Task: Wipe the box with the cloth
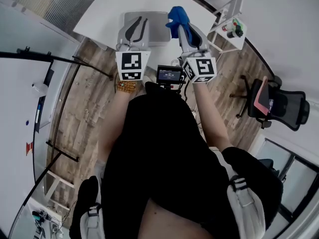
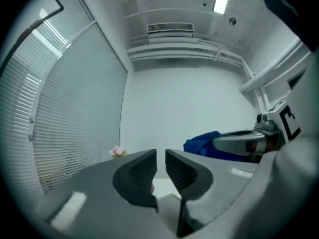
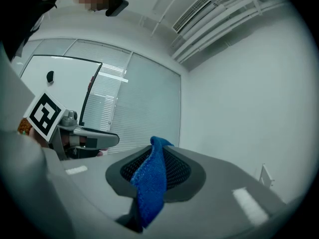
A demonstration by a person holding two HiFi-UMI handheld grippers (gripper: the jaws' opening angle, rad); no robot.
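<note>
Holding the cloth [image 3: 149, 188] between its pads, your right claw [image 1: 179, 28] is pressed together on a fold of the blue fabric, and the rest hangs down in front of the pads. Your left claw [image 2: 160, 163] carries nothing. Its pads stand a thin slit apart, with only the far wall showing between them.

The box [image 1: 154, 29], a flat grey shape, lies on the white desk [image 1: 104, 9] beneath and a little beyond both claws, more between them than under either. Both claws point level, out over it rather than at it, and neither gripper view shows it.

So the relation that counts is up and down: the box is below the cloth and slightly to your left of the right claw, which hangs over the box's right edge. That makes your right hand the nearer one for the wipe, I judge. You would need to tip it down to bring the cloth onto the top. The box's wider side seems to run across your view, though the claws hide part of it.
</note>
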